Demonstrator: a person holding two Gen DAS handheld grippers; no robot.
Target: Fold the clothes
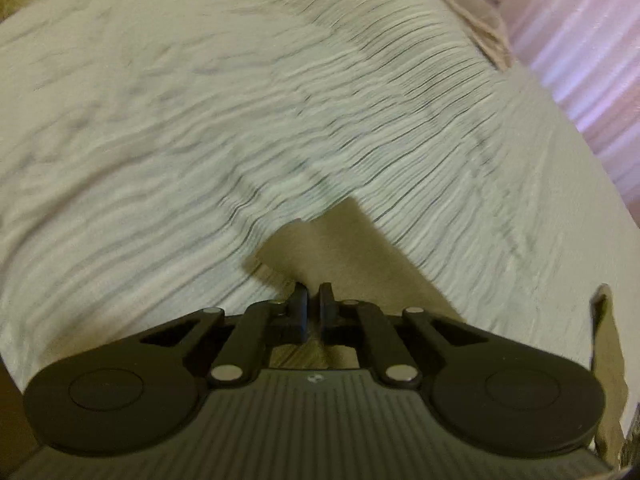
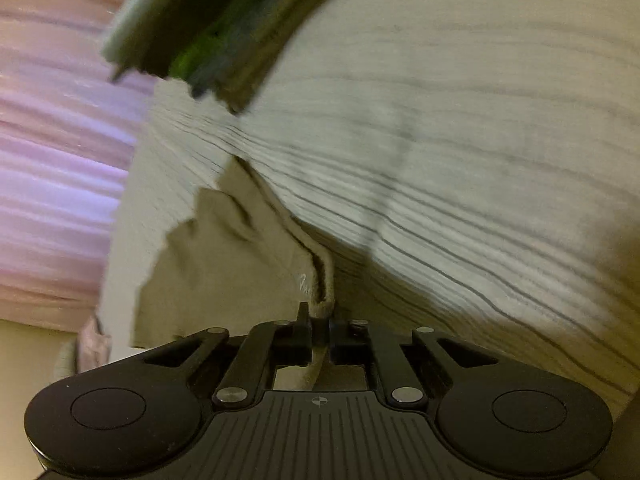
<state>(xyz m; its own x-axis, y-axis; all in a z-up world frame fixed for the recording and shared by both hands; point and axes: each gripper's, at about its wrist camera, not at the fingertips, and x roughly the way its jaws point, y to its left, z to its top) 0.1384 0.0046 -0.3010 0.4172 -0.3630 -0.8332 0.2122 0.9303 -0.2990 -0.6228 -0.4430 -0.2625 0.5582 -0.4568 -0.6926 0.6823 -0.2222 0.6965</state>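
a: what have you got in your right gripper (image 2: 320, 322)?

b: my 2 right jaws are pinched on the hem of a khaki garment (image 2: 224, 256). the cloth spreads away to my left over the pale wood-grain table (image 2: 460, 160), near its edge.

a: and the left gripper (image 1: 314, 300)?

b: my jaws there are nearly pressed together. a tan fabric (image 1: 340, 248) runs up from between them, so i seem to pinch it, but blur keeps me from being sure.

a: anything else on the table?

b: a blurred stack of folded clothes (image 2: 224, 28), green and olive, far from my right jaws. a pink striped surface (image 2: 60, 152) lies beyond the table edge.
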